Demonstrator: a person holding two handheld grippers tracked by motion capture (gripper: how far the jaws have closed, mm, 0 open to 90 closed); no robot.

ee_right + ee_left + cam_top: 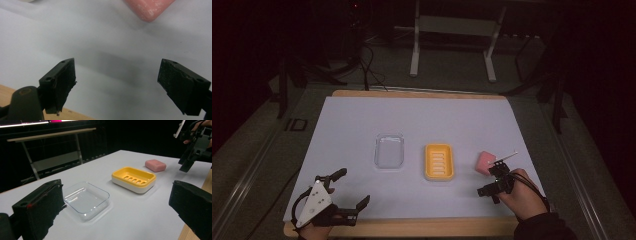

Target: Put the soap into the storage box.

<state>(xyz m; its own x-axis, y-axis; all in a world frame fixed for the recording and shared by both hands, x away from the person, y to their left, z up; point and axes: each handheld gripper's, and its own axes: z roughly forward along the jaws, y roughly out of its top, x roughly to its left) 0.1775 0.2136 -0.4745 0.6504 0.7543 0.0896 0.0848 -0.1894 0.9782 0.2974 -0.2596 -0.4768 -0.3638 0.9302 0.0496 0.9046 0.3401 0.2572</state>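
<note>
Pink soap bar (485,162) on white table cover (362,125), just beyond right gripper (492,180), jaws spread, yellow soap dish (439,161) beside what looks like its clear lid (389,151), left gripper (352,192) agape, holding nothing, near front edge.

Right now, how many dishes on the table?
2. Clear dish sits left of centre; yellow soap dish is beside it, with the pink soap further right. None look hidden.

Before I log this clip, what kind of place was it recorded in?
Probably a lab or studio set up for recording, not a home: a white-covered table in a dark room, metal stand legs behind it, cables on the floor.
</note>
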